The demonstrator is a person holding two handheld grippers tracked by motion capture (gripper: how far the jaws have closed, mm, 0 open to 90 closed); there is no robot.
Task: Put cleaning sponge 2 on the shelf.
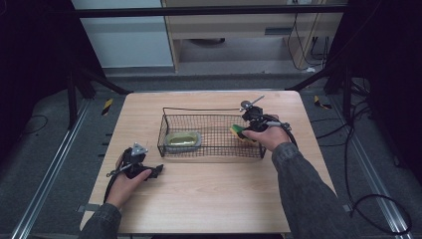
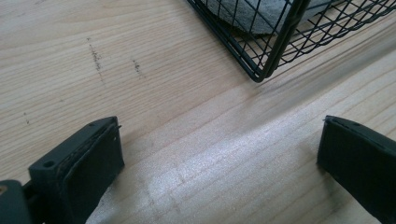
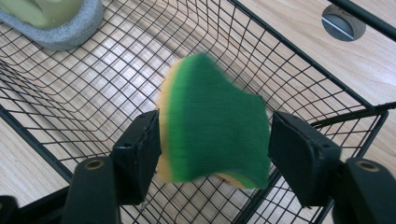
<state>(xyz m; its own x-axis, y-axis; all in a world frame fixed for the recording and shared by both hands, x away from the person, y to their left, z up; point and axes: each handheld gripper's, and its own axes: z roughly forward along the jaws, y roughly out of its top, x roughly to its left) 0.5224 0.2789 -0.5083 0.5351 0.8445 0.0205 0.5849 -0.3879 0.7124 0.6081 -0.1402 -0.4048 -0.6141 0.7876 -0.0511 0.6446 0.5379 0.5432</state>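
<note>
A: Over at the right gripper now — jaws pinched in on a green-and-yellow sponge, one pad on each side, squeezed enough to bow the green face outward.

B: Seen from above as well: right gripper at the right end of the black wire basket, sponge poking out over the mesh, right hand wrapped round the handle.

A: Held up off the basket floor, by the look of the right gripper view. Green scouring side toward the camera, yellow showing along the left edge and underneath. Slightly blurred.

B: And at the other end of the basket?

A: Grey dish with something yellow-green inside, sitting on the mesh at the left end. Corner of that dish up in the top left of the right gripper view too.

B: Left side?

A: Left gripper down on the wooden table, just in front of the basket's near left corner, left hand on the grip. Jaws spread wide, nothing but bare wood between them in the left gripper view.

B: Basket corner just ahead of those jaws, not touching. Round metal cap set in the tabletop beyond the basket.
</note>
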